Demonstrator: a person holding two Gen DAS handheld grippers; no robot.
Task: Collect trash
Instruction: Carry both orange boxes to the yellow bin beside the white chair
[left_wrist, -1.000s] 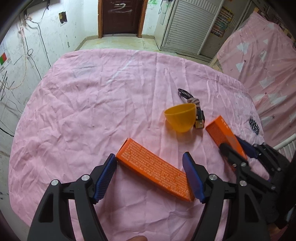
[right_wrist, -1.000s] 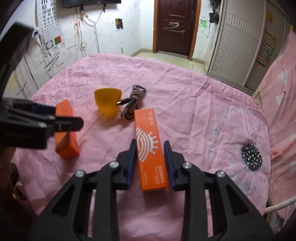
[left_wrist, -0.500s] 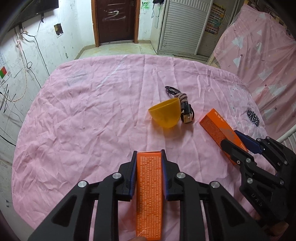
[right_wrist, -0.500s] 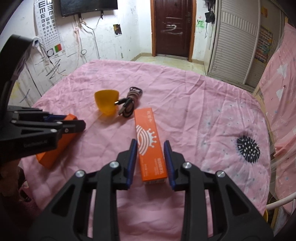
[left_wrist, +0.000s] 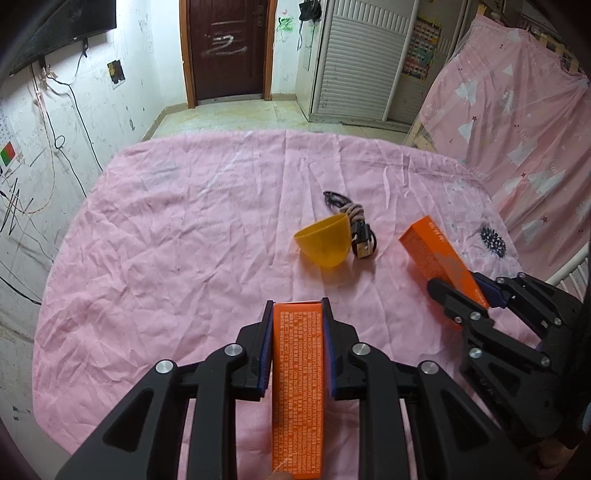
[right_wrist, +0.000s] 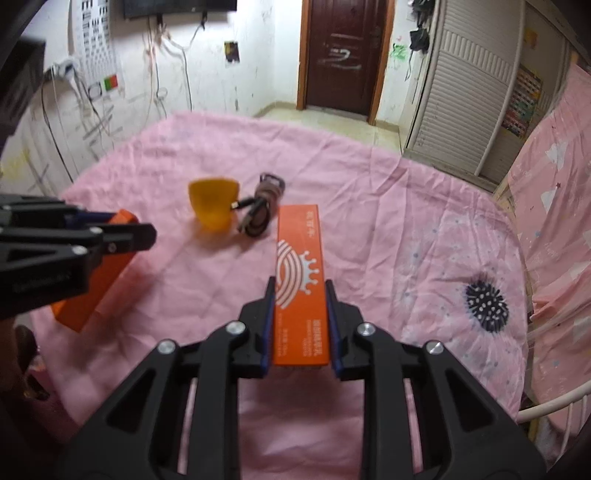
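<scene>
Both tools are clamped down on a box each right now. The left tool (left_wrist: 297, 325) has its blue pads squeezed against the long sides of an orange box (left_wrist: 297, 384), the one with tiny white print all over its top face. That box runs straight back toward the camera between the jaws, its far end about level with the fingertips, and it sits above the pink sheet (left_wrist: 177, 251) covering the counter.

The right tool (right_wrist: 299, 306) is closed tight on the other orange box (right_wrist: 301, 280), the one with the white crown and curved stripes on it. The pads grip its near half, and the rest sticks out forward past the fingertips, pointing toward the cable. From the left camera you can see that box poking out of the right tool at an angle, off to the right side of the counter.

In the middle of the sheet, a small yellow cup (left_wrist: 327, 242) is tipped on its side, and a coiled dark cable (left_wrist: 354, 229) lies touching it on its right. Its USB plug sits next to the cup. There's a black spiky blotch (right_wrist: 487, 299) printed on the sheet toward the right edge, well apart from everything else.

The background has a dark brown door (left_wrist: 225, 48), a scribbled-on white wall with loose wires, and a white slatted cabinet.
</scene>
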